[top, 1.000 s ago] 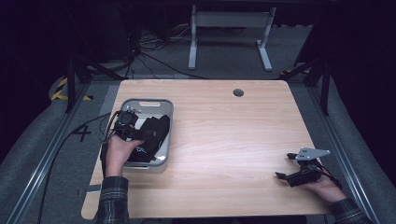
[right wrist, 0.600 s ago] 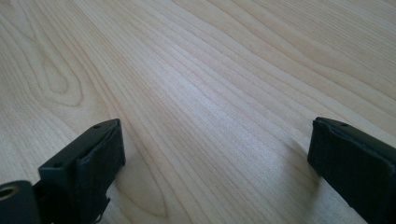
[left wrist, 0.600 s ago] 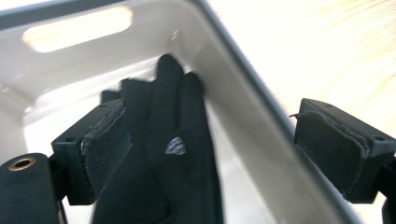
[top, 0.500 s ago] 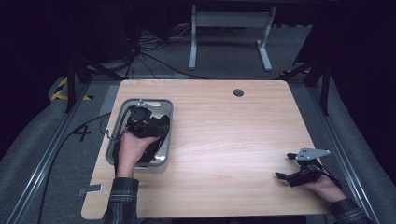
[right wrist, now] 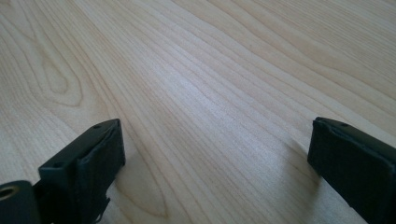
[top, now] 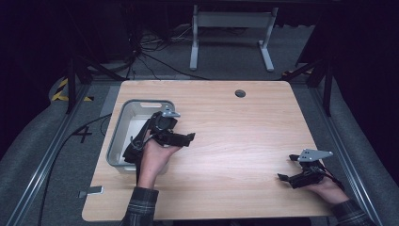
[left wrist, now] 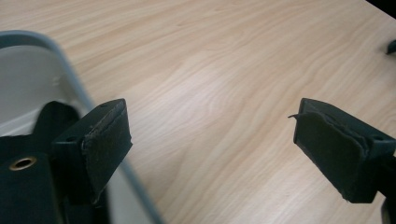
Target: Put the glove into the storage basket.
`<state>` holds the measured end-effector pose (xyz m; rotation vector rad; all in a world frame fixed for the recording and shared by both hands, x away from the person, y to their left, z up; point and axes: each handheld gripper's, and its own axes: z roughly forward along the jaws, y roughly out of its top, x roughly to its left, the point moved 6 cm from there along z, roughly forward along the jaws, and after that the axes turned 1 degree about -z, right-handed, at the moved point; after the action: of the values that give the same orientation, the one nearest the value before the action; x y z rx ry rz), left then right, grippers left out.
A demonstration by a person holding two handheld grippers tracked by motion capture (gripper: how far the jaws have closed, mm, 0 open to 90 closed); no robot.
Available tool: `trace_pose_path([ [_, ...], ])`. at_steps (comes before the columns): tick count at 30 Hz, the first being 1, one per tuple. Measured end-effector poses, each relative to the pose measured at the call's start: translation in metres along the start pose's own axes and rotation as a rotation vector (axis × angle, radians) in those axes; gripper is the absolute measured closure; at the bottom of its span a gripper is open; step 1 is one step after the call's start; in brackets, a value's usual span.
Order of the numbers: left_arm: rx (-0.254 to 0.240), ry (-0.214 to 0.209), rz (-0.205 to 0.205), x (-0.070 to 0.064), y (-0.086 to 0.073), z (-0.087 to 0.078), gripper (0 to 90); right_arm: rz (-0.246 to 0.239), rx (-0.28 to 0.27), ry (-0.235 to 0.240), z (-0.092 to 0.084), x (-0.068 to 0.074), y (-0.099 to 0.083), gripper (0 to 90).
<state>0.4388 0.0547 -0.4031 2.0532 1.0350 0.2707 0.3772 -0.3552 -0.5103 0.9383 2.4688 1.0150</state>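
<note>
Left gripper [top: 181, 138] spread wide by grey bin [top: 117, 123], frame left; right gripper [top: 288, 179] wide too, lower right on table [top: 244, 136].

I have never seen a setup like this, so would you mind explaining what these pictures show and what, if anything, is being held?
There is no robot arm here. A person sits at a wooden table and holds a hand-operated gripper in each hand. The high view looks down from above the person's side. The left gripper is at the right-hand edge of a grey bin on the table's left side; the right gripper sits low near the table's right front corner.

The other two pictures come from small cameras riding on the grippers, looking out between their two black fingers. In both views the fingers stand wide apart with bare wood between them, so nothing is held. The left gripper view also catches the bin's rim and something dark in it, which I cannot identify.
</note>
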Motion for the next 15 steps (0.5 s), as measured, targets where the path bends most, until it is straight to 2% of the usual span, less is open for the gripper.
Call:
trace_pose_path([
  [4,0.011,0.001,0.05,-0.023,-0.003,0.014,11.6,0.0,0.0,0.0,0.0,0.0,0.0,4.5],
  [9,0.016,-0.027,0.067,-0.044,-0.013,0.031,11.6,0.0,0.0,0.0,0.0,0.0,0.0,4.5],
  [11,0.025,-0.038,0.077,-0.051,-0.018,0.038,11.6,0.0,0.0,0.0,0.0,0.0,0.0,4.5],
  [15,0.031,-0.033,0.11,-0.061,-0.028,0.049,11.5,0.0,0.0,0.0,0.0,0.0,0.0,4.5],
])
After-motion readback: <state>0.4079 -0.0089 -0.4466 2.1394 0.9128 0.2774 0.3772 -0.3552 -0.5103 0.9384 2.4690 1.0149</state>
